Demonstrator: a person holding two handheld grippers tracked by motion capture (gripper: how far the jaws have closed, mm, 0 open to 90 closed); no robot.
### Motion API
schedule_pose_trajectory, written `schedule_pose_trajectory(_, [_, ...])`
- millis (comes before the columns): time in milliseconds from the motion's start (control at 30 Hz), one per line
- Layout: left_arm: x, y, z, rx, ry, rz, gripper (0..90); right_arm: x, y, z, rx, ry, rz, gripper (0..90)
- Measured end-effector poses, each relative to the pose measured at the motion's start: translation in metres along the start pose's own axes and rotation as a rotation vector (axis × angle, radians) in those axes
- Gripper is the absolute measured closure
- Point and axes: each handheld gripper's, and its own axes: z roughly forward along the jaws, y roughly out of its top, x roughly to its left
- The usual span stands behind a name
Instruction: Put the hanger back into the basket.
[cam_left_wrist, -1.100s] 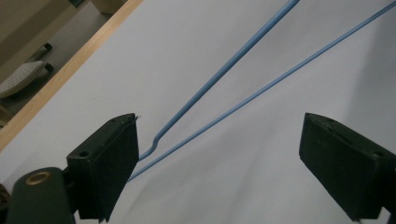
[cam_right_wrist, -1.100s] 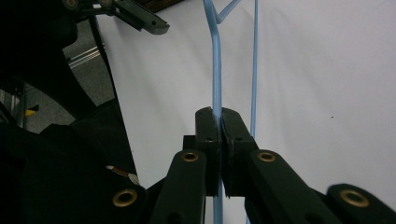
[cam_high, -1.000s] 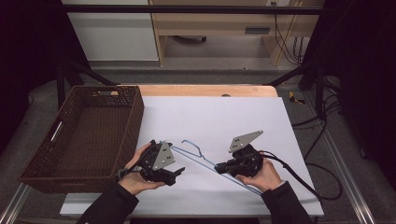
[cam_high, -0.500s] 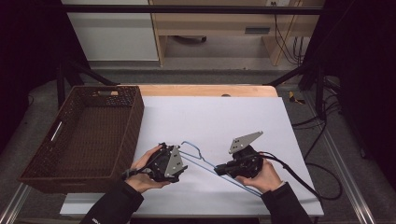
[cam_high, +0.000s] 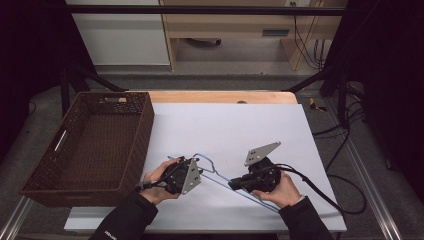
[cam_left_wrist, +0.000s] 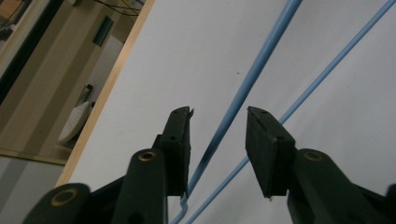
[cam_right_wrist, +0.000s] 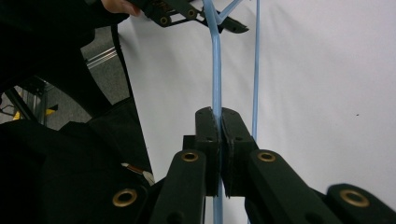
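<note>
- since the earlier frame the left gripper (cam_high: 192, 161) has been shifted toward the right gripper (cam_high: 234, 184), up to the bent end of the blue wire hanger (cam_high: 212, 171); the right gripper is seen in the same place
- the left gripper's jaws have just been closing; in the left gripper view they are seen partly closed, apart, with one blue wire of the hanger (cam_left_wrist: 261, 65) running up between them, close to the left-hand pad and clear of the other; no pressing is seen
- a second, thinner wire is seen passing just outside the right-hand jaw in that view
- the right gripper's jaws (cam_right_wrist: 220, 122) are clamped flat together on a wire of the hanger (cam_right_wrist: 216, 70), which rises straight out ahead of the tips
- another wire is seen just beside those jaws, on their right, not gripped
- ahead of the right gripper, the left gripper (cam_right_wrist: 212, 23) is seen at the hanger's far end
- the hanger is laid on the white table top (cam_high: 240, 130), between the two grippers
- a brown wicker basket (cam_high: 135, 135) is stood well off to the left gripper's outer side
</note>
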Motion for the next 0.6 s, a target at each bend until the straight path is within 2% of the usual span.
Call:
schedule_pose_trajectory(300, [-0.0014,0.0001,0.0021,-0.009,0.019,0.025,78.6,-0.0006,-0.0013,0.0003,-0.006,0.007,0.006,87.8])
schedule_pose_trajectory(500, [-0.0039,0.0010,0.0007,0.008,0.035,0.063,81.2,-0.0015,-0.0014,-0.0010,-0.008,0.001,0.013,87.7])
schedule_pose_trajectory(533, [-0.0052,0.0008,0.0017,-0.006,0.034,0.052,81.8,-0.0024,-0.0015,-0.0017,-0.010,-0.004,0.005,87.6])
schedule_pose_trajectory(600, [-0.0058,0.0007,0.0017,-0.002,0.028,0.054,82.2,-0.0024,-0.0014,-0.0020,-0.011,-0.009,0.004,87.6])
